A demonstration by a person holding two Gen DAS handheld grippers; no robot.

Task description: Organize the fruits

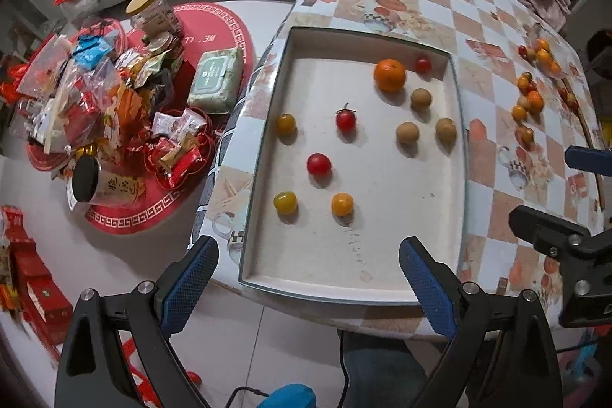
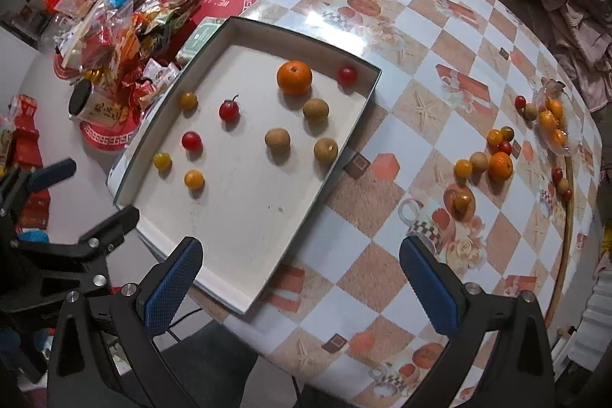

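While both hang above the checkered bench (image 2: 382,155), the left gripper (image 1: 308,283) and right gripper (image 2: 300,280) stand spread wide, nothing between their blue pads. Beyond them, the white tray (image 1: 382,255) holds small tomatoes, three brown fruits and an orange (image 1: 389,74). Farther right, loose fruit (image 2: 497,159) lies scattered on the cloth.
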